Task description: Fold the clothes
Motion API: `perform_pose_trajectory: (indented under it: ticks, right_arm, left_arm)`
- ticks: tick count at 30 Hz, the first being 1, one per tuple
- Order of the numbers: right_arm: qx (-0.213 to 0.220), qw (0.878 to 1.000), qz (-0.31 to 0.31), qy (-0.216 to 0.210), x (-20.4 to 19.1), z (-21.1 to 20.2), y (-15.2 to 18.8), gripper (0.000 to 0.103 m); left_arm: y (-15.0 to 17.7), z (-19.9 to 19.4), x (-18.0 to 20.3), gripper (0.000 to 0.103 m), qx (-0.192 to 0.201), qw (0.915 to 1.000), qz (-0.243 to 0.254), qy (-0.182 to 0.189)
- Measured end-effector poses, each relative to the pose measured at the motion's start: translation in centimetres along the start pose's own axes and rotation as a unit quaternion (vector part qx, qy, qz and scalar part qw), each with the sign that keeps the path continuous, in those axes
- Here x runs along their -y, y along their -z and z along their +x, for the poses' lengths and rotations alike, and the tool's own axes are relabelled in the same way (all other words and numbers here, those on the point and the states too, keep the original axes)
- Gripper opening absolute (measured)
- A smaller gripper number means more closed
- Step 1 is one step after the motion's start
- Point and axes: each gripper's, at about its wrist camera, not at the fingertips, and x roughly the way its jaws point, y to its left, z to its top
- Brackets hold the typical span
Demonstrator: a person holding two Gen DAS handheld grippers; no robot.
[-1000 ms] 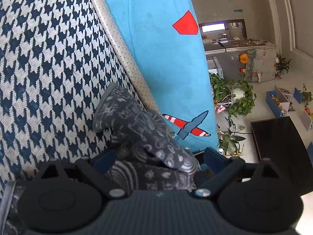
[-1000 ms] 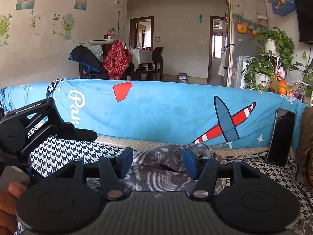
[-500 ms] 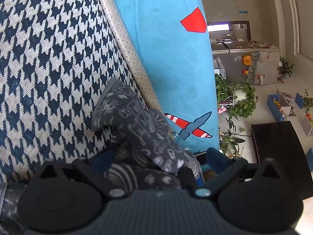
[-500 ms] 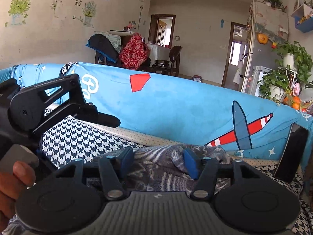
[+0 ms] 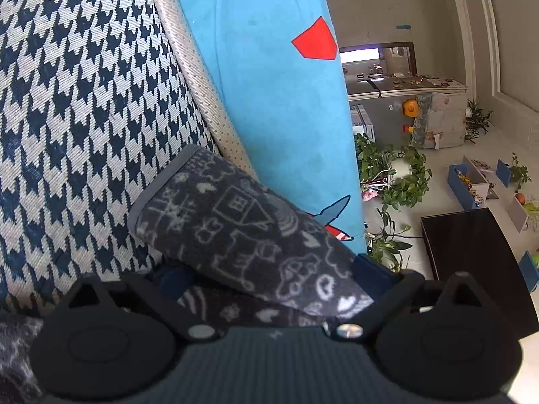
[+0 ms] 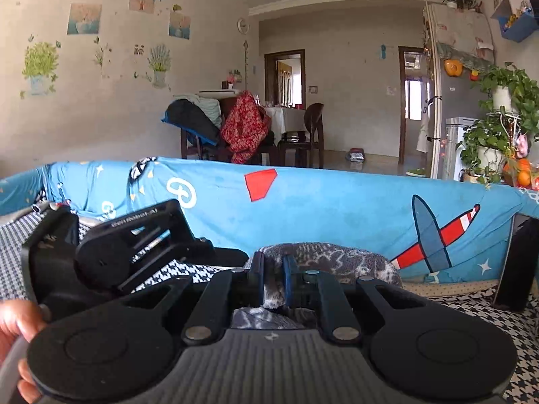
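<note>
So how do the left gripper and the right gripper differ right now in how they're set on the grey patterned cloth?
The right gripper has its jaws closing, nearly together, pinching a thin fold of the grey patterned cloth; the left gripper has its jaws spread wide, with a thick fold of cloth lying between and over them. The right gripper faces the blue sofa cover level; the left gripper's view is rolled sideways. Both are black with blue pads, over the houndstooth seat.

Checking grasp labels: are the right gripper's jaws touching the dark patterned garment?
Touching. The right wrist view shows the right gripper closing, its jaws pinching a fold of the dark patterned garment between them.
</note>
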Motion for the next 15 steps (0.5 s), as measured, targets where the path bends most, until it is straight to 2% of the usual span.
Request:
perform_pose_trajectory:
  ticks: [6, 10, 12, 14, 15]
  right_arm:
    - [0.003, 0.999, 0.025, -0.047, 0.1, -0.6, -0.7, 0.012]
    - [0.000, 0.997, 0.029, -0.077, -0.3, -1.0, -0.7, 0.012]
    - [-0.002, 0.996, 0.023, -0.089, -0.7, -1.1, -0.7, 0.012]
    - [-0.007, 0.995, 0.017, -0.100, -1.0, -1.1, -0.6, 0.012]
    - [-0.009, 0.994, 0.013, -0.105, -1.2, -1.1, -0.6, 0.012]
  left_arm:
    - [0.2, -1.0, 0.4, 0.091, 0.014, 0.9993, -0.008, 0.035]
    - [0.3, -1.8, 0.8, 0.070, 0.019, 0.9988, 0.000, 0.046]
    - [0.6, -2.1, 1.5, 0.062, 0.020, 0.9990, 0.018, 0.037]
    - [0.8, -2.3, 1.9, 0.049, 0.021, 0.9989, 0.031, 0.028]
    - [0.9, -2.4, 2.0, 0.046, 0.022, 0.9988, 0.036, 0.023]
